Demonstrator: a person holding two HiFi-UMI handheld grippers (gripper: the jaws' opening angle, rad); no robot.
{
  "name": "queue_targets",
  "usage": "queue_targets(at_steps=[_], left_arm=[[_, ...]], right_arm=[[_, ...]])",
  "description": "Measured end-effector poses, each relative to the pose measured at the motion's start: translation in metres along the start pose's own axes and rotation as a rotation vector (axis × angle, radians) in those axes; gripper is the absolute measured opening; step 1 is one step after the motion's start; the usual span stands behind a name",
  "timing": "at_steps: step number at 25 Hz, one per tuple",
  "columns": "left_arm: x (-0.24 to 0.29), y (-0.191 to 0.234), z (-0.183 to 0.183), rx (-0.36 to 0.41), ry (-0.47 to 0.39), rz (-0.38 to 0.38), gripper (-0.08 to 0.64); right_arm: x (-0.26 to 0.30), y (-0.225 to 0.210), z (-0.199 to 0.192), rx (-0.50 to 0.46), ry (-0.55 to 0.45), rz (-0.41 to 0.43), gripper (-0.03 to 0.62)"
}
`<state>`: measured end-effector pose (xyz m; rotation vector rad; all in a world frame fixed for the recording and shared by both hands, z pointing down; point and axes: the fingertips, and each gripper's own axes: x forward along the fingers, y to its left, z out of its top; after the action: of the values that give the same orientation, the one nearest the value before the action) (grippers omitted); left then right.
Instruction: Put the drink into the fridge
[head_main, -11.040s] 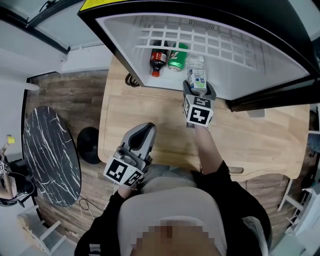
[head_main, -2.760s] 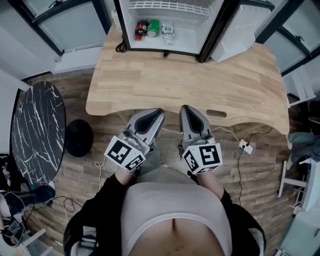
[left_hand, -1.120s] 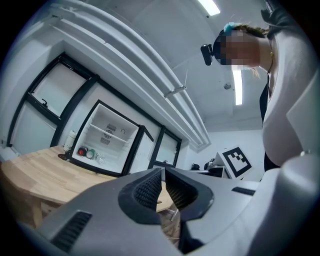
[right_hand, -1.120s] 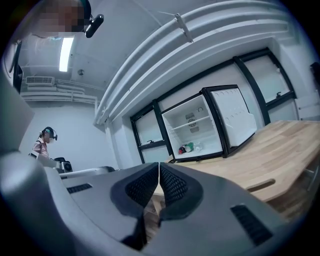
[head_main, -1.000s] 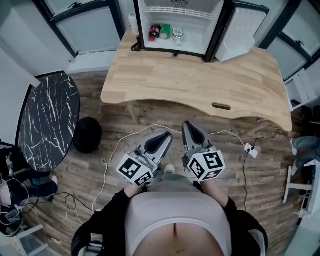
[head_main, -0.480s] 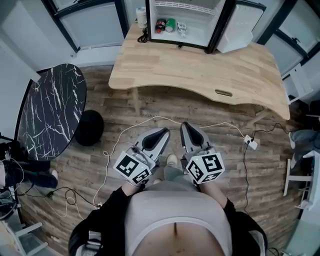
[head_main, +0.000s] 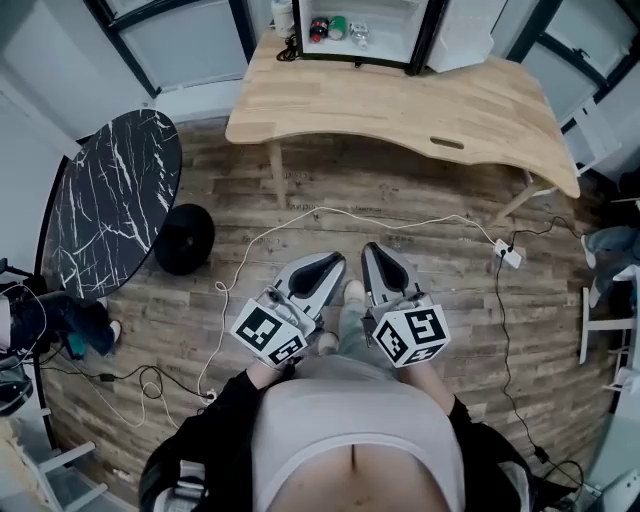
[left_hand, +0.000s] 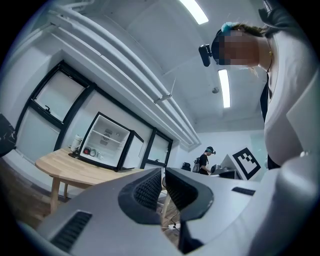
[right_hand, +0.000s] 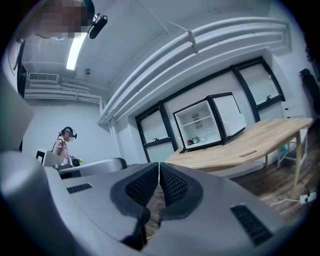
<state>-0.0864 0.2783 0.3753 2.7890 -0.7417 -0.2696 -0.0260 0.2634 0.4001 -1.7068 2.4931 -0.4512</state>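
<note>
The small fridge (head_main: 365, 25) stands open on the wooden desk (head_main: 400, 100) at the top of the head view, far from me. On its floor sit a dark cola bottle (head_main: 319, 28), a green can (head_main: 339, 27) and a clear water bottle (head_main: 359, 33). My left gripper (head_main: 330, 262) and right gripper (head_main: 372, 250) hang side by side close to my body over the wooden floor, both shut and empty. In the left gripper view, the left gripper (left_hand: 163, 172) points toward the fridge (left_hand: 107, 145). The right gripper (right_hand: 159, 167) does the same in its own view, where the fridge (right_hand: 207, 125) appears again.
A black marble round table (head_main: 110, 200) and a black round stool (head_main: 185, 238) stand at the left. A white cable (head_main: 330, 215) runs across the floor to a power strip (head_main: 508, 257). Another person (right_hand: 65, 142) stands far off in the room.
The desk and fridge have slid toward the top of the head view and shrunk as I backed away. Both grippers kept their shut pose near my body.
</note>
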Motion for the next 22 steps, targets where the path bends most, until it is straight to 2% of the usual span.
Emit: queue_targets(at_steps=[5,10,22], left_arm=[[-0.021,-0.028,-0.001,0.008,0.003,-0.02,0.029],[-0.032,-0.044,0.0,0.021,-0.013,-0.028,0.029],[-0.03,-0.055,0.01,0.039,-0.045,-0.023,0.029]], right_arm=[[-0.03,0.019,-0.005,-0.001,-0.005,-0.019,0.031],[-0.05,0.032,-0.002,-0.008,-0.029,-0.002,0.031],[-0.059,0.035,0.016,-0.051,-0.059,0.001,0.031]])
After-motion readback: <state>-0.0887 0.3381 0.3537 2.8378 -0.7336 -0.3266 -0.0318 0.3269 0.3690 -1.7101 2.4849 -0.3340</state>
